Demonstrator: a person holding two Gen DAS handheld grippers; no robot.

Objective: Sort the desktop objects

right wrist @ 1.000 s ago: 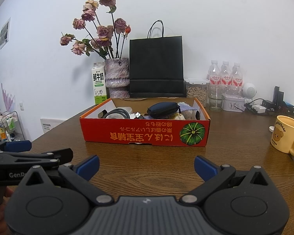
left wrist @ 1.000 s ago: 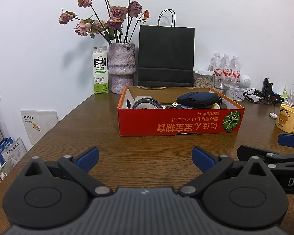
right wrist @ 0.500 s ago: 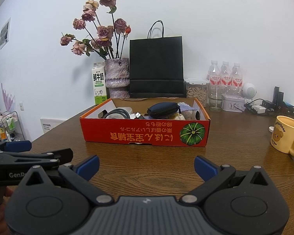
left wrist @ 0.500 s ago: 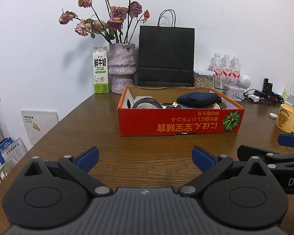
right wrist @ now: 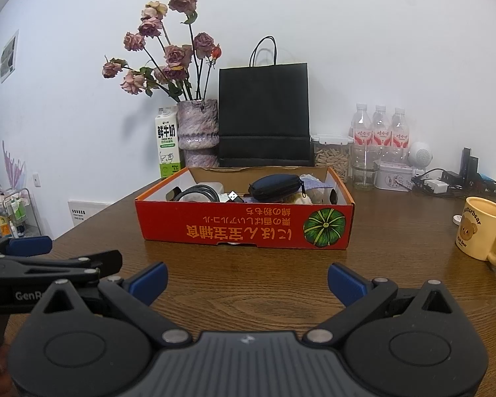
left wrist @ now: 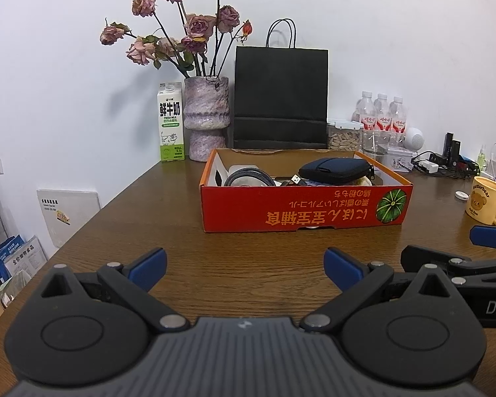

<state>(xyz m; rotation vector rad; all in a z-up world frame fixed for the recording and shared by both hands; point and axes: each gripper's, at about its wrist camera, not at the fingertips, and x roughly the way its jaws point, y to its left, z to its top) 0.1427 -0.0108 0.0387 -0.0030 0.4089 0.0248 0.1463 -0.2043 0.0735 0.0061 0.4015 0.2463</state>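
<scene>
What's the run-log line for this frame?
left hand-held gripper: open, empty | right hand-held gripper: open, empty | red cardboard box: untouched on brown wooden table

An office or home desk: wooden table [left wrist: 182,231], 3 water bottles [left wrist: 382,112], chargers [left wrist: 426,165], mug [right wrist: 482,228].

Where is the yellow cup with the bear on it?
The yellow bear mug stands on the wooden table at the far right in both views, right of the red box.
</scene>
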